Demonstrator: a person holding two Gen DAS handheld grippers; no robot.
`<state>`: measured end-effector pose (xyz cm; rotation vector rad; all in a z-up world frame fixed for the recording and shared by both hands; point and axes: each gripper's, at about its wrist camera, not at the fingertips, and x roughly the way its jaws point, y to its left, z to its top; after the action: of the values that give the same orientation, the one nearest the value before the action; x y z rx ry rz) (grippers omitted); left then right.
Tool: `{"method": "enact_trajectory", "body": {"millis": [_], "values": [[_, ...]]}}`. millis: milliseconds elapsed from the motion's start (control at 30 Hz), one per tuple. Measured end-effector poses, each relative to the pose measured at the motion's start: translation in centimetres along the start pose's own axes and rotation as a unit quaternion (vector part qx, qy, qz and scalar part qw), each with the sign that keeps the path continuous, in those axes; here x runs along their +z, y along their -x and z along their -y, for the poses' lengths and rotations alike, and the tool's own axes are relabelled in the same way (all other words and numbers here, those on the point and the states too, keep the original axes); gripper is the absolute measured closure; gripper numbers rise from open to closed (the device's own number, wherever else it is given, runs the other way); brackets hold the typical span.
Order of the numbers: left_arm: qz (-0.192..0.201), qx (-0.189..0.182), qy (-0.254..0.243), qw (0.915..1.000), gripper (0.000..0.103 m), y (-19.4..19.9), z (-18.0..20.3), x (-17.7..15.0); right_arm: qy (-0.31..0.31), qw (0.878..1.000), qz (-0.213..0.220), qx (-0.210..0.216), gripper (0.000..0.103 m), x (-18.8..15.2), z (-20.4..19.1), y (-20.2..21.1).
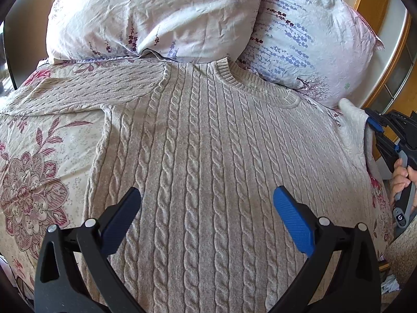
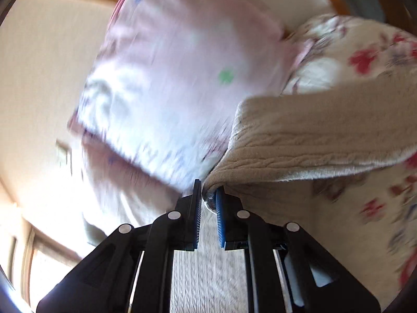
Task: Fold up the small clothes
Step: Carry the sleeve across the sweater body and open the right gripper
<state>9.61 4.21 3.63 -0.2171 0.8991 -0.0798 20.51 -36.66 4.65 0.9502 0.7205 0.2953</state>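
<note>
Right hand-held gripper (image 2: 208, 195) has its blue pads pinched together on the edge of a beige cable-knit sweater (image 1: 208, 135), at what looks like the sleeve or shoulder on that side, and the cloth rises from the bed in a soft fold between the pads; the right wrist view is blurred, so the exact seam in the grip cannot be told. Left hand-held gripper (image 1: 207, 198) hovers with its fingers spread wide over the lower middle of the sweater's body and holds nothing. Front up, the sweater lies flat on a floral bedspread (image 1: 34, 172), its ribbed collar (image 1: 250, 78) just against two patterned pillows (image 1: 146, 15) at the head of the bed, and one sleeve (image 1: 78, 91) stretches out sideways across the bedspread. Thick and soft, the knit should drape heavily and sag wherever it is not supported, and it is likely to stretch if dragged by a single point; its ribbed texture should give the pads good purchase, so slipping seems unlikely. Firm places to take hold would be the hem, the cuffs, the shoulder seams or the side edges, not the loose middle. From its place over the body, the left hand-held gripper has the outstretched sleeve off to its own left and the hem near beneath it.
</note>
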Motion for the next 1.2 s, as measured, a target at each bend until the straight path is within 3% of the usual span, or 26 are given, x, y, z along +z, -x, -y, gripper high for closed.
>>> {"method": "enact_trajectory", "body": {"millis": [133,367,500,600,833,1000,1067,1100,1133,1167,1200], "values": [[0.001,0.004,0.003,1.0,0.002,0.1,-0.4,-0.1,0.01,0.998,-0.064,-0.02,0.091,-3.4,0.1,-3.5],[0.0,0.014,0.01,0.9999,0.002,0.2,-1.2,-0.4,0.003,0.996,-0.086,-0.039,0.091,-4.1,1.1,-4.8],[0.002,0.017,0.01,0.9998,0.002,0.4,-1.4,-0.5,0.004,0.995,-0.087,-0.053,0.092,-4.8,1.8,-4.5],[0.002,0.019,0.009,0.9998,0.002,0.6,-1.4,-0.4,0.046,0.995,-0.068,-0.053,0.093,-4.9,0.5,-3.3],[-0.002,0.022,0.011,0.9997,0.002,0.7,-1.5,-0.5,0.119,0.991,-0.024,-0.061,0.093,-1.9,-1.8,-0.7],[-0.004,0.018,0.01,0.9998,0.002,0.5,-1.3,-0.6,0.181,0.973,-0.1,-0.099,0.093,-4.1,-2.3,-3.5],[0.0,0.018,0.008,0.9998,0.002,0.7,-1.1,-0.6,0.145,0.98,-0.112,-0.08,0.092,-4.8,-1.4,-3.6],[0.001,0.018,0.008,0.9998,0.002,0.7,-1.2,-0.6,0.11,0.985,-0.113,-0.066,0.09,-4.8,-0.6,-3.4],[0.002,0.018,0.008,0.9998,0.002,0.8,-1.2,-0.6,0.079,0.988,-0.116,-0.06,0.075,-4.8,0.1,-3.3],[0.001,0.02,0.011,0.9997,0.002,0.8,-1.3,-0.6,0.055,0.989,-0.119,-0.062,0.052,-4.7,0.8,-3.3],[0.0,0.021,0.013,0.9997,0.002,0.8,-1.5,-0.7,0.039,0.99,-0.116,-0.067,0.048,-4.6,1.3,-3.2]]}}
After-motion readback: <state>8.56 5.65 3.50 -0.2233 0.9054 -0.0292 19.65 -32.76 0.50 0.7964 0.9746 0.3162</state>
